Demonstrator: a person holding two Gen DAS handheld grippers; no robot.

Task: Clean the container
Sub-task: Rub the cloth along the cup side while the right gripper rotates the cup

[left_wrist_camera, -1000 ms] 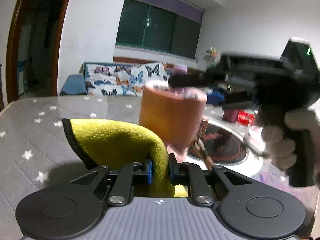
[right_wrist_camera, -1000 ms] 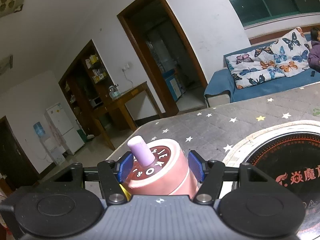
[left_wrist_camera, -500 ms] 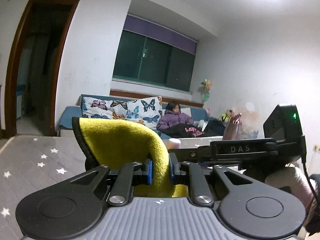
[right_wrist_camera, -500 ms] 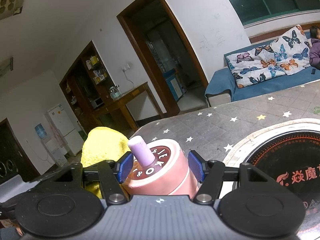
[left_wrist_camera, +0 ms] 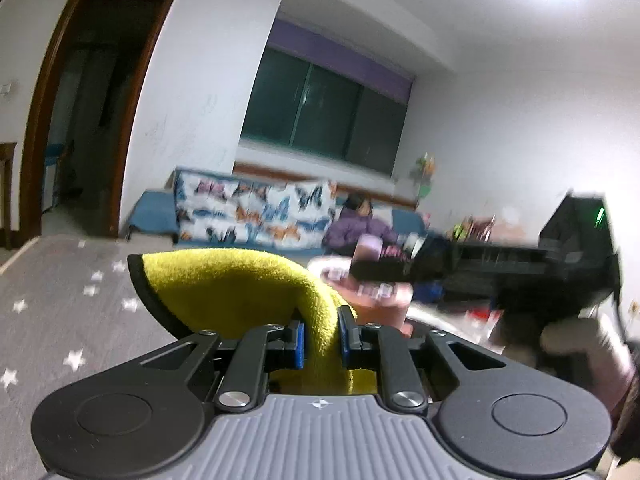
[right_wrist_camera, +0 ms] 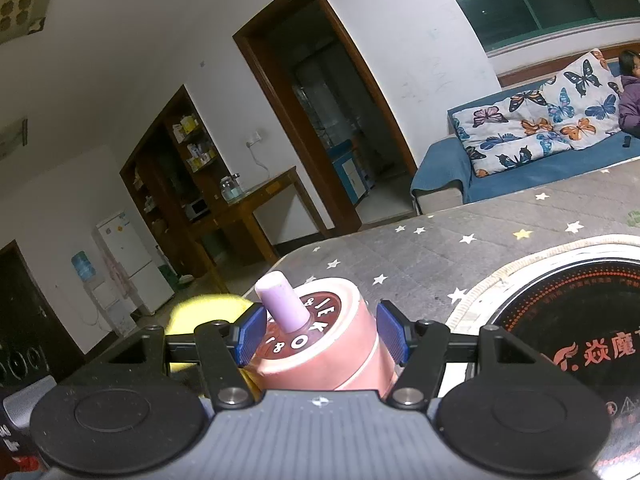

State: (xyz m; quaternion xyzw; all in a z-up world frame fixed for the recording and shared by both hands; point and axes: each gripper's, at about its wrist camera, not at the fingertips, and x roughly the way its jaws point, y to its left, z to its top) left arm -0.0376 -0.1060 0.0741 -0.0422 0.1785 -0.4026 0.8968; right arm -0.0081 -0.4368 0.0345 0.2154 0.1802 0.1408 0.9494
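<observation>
Container [right_wrist_camera: 320, 344] looks stiff and smooth, clamped at its sides by right tongs [right_wrist_camera: 322, 334]; left tongs [left_wrist_camera: 320, 338] pinch soft cloth [left_wrist_camera: 240, 292].

the left gripper [left_wrist_camera: 320, 338] now tilts back down from its raised view of half a second ago: the pink container [left_wrist_camera: 376, 300], hidden then but for its lilac knob, shows again at 1 o'clock past the yellow cloth [left_wrist_camera: 240, 292]. seen from the right wrist, that cloth [right_wrist_camera: 208, 312] sits lower at 9 o'clock of the container [right_wrist_camera: 320, 344], blurred; a second ago only a sliver of it showed.
</observation>
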